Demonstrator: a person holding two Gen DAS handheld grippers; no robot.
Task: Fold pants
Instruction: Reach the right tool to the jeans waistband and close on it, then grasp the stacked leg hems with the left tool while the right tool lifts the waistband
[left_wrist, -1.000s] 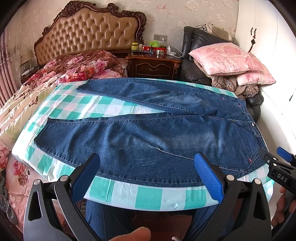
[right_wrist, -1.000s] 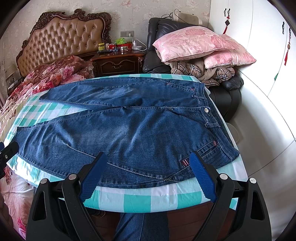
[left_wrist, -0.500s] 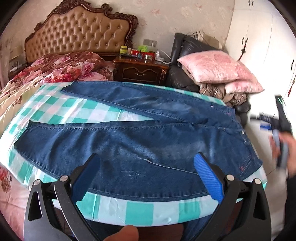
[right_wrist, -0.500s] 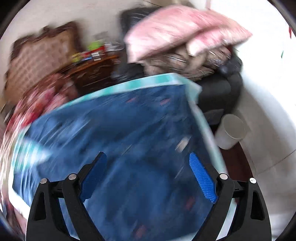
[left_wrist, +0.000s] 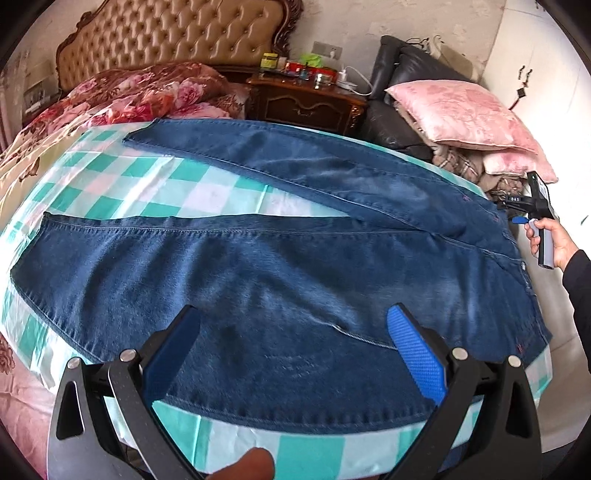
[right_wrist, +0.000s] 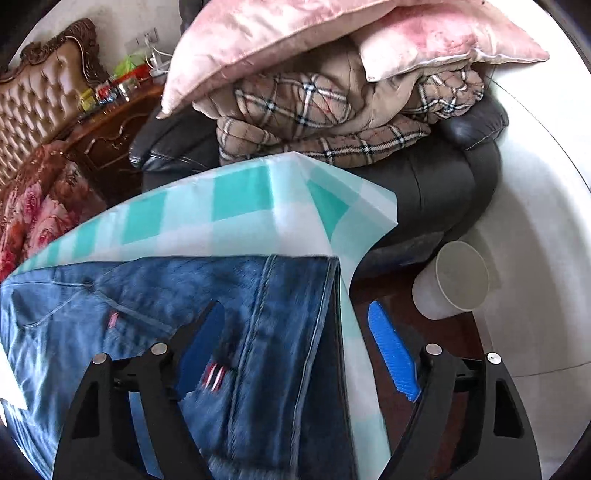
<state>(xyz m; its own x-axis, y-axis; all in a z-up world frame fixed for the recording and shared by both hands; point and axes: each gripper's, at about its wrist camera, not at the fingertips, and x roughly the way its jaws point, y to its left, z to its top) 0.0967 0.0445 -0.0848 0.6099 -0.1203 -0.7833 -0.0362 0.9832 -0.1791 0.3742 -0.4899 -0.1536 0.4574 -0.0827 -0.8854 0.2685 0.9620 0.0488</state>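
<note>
Left wrist view: left gripper (left_wrist: 291, 354) spread wide, empty, hovering above near leg of blue jeans (left_wrist: 295, 266) lying flat on green-checked cloth (left_wrist: 122, 181); waistband far right, by right gripper (left_wrist: 517, 218).

Right wrist view: right gripper (right_wrist: 295, 354) spread, empty, straddling jeans waistband edge (right_wrist: 317, 332); white cup (right_wrist: 450, 280) right.

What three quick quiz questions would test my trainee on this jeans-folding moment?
1. True or false: the jeans lie with both legs spread apart on the checked cloth.
2. Which part of the jeans is the right gripper over? A waistband B leg hem
3. Fill in: the left gripper is ____ and holds nothing.

Key: 1 true; 2 A; 3 open
</note>
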